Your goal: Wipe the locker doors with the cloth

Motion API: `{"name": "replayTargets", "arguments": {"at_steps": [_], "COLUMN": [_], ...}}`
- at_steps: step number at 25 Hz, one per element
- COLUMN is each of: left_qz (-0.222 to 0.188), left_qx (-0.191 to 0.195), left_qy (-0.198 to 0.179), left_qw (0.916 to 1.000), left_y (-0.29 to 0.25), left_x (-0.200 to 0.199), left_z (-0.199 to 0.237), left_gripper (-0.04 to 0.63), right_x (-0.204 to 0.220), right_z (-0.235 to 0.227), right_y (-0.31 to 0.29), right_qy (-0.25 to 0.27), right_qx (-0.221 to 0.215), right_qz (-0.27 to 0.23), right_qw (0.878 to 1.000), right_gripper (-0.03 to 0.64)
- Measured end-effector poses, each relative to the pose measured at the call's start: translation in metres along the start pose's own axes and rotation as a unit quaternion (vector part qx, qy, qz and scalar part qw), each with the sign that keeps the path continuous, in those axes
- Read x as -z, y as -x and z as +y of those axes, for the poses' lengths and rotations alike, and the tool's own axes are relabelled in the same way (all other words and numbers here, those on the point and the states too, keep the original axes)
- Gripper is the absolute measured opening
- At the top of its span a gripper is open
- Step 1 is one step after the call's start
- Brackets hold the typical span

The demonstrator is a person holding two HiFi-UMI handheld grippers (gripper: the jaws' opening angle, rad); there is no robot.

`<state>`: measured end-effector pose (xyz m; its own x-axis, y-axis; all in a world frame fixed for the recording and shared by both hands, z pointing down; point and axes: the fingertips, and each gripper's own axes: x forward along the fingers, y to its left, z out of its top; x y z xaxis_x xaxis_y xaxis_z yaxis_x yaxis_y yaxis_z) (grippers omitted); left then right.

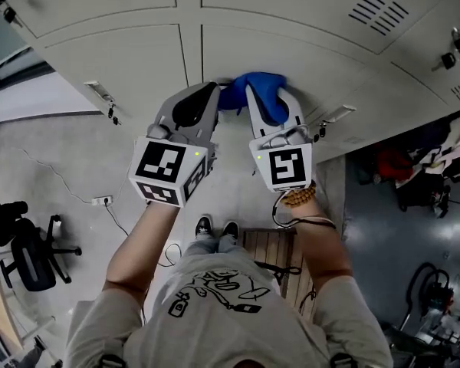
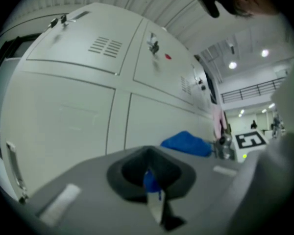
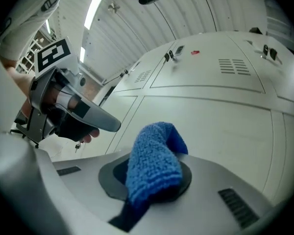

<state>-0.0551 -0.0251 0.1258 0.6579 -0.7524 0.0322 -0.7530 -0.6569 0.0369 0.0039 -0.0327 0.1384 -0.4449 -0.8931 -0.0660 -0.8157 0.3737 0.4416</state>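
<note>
Pale grey locker doors [image 1: 276, 52] fill the top of the head view, and both grippers are held up against them. My right gripper [image 1: 267, 98] is shut on a blue knitted cloth [image 1: 259, 92], which bunches over its tip next to the door. In the right gripper view the cloth [image 3: 154, 163] spills out from between the jaws in front of the door [image 3: 225, 116]. My left gripper [image 1: 205, 96] sits just left of the cloth with its jaws together. In the left gripper view only a thin slit [image 2: 152, 182] shows, and the cloth [image 2: 186, 143] lies off to the right.
Keys hang from latches on the doors at left [image 1: 111, 115] and right [image 1: 320, 131]. On the floor below are a black office chair [image 1: 31, 255], a power strip with its cable [image 1: 101, 201] and a wooden pallet [image 1: 272, 251]. Clutter [image 1: 437, 167] stands at the right.
</note>
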Motion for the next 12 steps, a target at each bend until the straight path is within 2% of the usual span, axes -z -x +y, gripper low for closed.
{"name": "replayTargets", "arguments": {"at_steps": [6,12], "left_qz": [-0.038,-0.057], "left_qx": [0.000,0.008], "left_qy": [-0.027,-0.040], "left_qw": [0.9989,0.9976], "left_y": [-0.002,-0.009], "left_x": [-0.048,-0.076], "left_z": [-0.004,-0.016], "left_gripper": [0.003,0.003], "right_x": [-0.060,-0.095], "right_z": [-0.028,-0.053], "right_y": [-0.003,0.002], "right_qy": [0.009,0.019], "right_qx": [0.019,0.034], "right_qz": [-0.041,-0.065], "right_qw": [0.999,0.997], "right_gripper": [0.031,0.032]}}
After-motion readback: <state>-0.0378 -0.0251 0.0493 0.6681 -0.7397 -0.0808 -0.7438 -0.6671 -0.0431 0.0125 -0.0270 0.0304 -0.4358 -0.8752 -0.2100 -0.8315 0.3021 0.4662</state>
